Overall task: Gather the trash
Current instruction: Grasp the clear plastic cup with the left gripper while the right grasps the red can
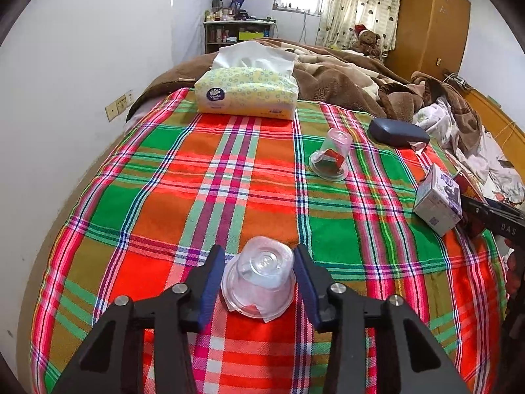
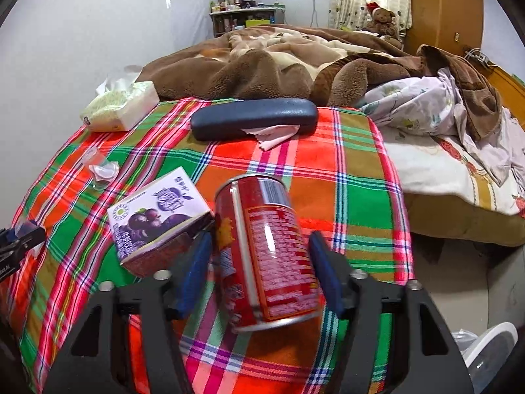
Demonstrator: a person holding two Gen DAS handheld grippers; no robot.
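- Across both wrist views spreads one plaid cloth point(image 1: 210, 177) in red, green and orange, laid over a bed; behind it, toward the top of the frame, lie a rumpled brown blanket point(image 2: 262, 65), a shelf crowded with bottles point(image 1: 236, 29), a window, a spotted curtain and one teddy bear point(image 1: 367, 41).
- One tissue pack point(image 1: 246, 93) sits at the upper middle of the left view, and one dark glasses case point(image 2: 252, 118) lies above centre in the right view with a pink cloth sticking out of it.
- One purple juice carton point(image 2: 157, 210) lies left of centre in the right view, just beside the can.
- One red can point(image 2: 265, 249) lies tilted at bottom centre of the right view, between the blue pads of the right gripper point(image 2: 259, 239); the left pad seems to touch it, the right pad shows a small gap, so the grip cannot be told.
- Two clear plastic cups, both upside down: one cup point(image 1: 329, 156) stands right of centre in the left view, well apart from the tongs; the near cup point(image 1: 259, 275) sits at bottom centre, and the left gripper point(image 1: 259, 254) is clamped on its sides.
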